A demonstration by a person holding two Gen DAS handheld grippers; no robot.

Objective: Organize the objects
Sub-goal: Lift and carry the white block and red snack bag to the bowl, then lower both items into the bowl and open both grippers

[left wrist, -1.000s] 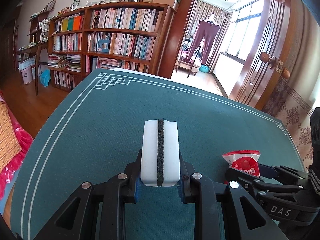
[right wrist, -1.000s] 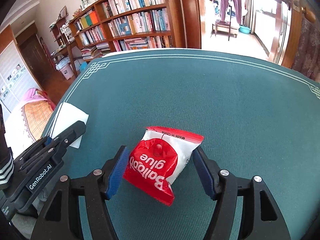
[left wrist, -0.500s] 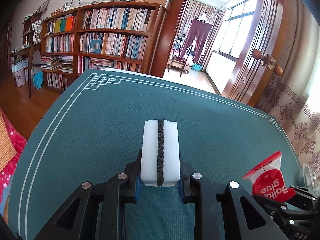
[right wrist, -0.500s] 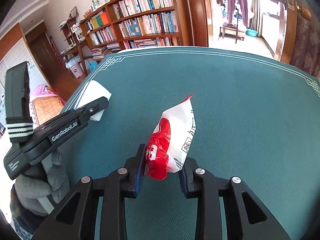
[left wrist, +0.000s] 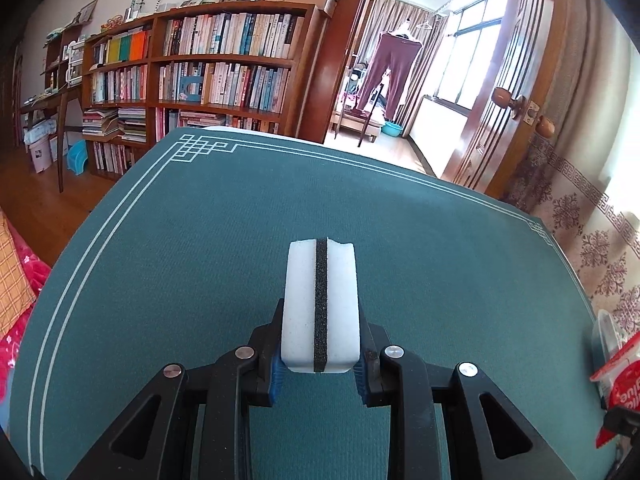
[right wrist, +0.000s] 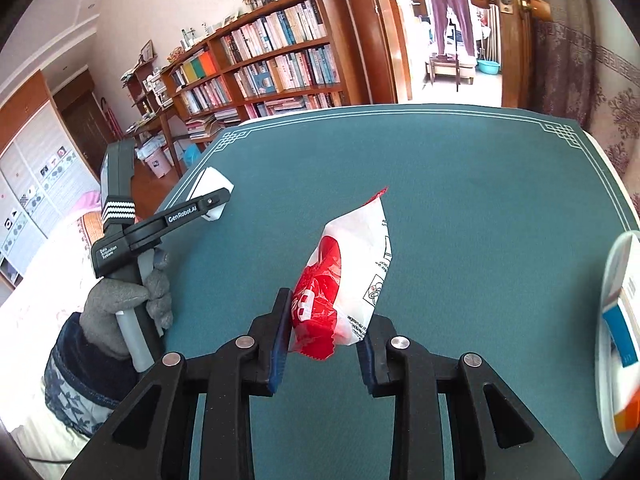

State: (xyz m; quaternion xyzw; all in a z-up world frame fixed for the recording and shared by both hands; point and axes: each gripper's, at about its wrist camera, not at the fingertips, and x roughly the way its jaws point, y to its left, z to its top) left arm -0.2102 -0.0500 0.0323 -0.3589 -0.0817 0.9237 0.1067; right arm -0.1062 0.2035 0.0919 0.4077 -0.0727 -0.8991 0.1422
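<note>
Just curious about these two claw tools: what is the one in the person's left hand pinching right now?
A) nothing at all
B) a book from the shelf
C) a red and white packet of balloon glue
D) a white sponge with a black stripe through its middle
D: in the left wrist view the left gripper is shut on the white sponge, standing on edge above the green table mat; the balloon glue packet sits in the right gripper.

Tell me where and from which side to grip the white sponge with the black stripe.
Grip the sponge across its two broad white faces, at the near end, coming from behind along its length. Those faces are flat and parallel, and the black middle layer runs between them, so the pads squeeze evenly. The left tool already holds it this way above the green table.
</note>
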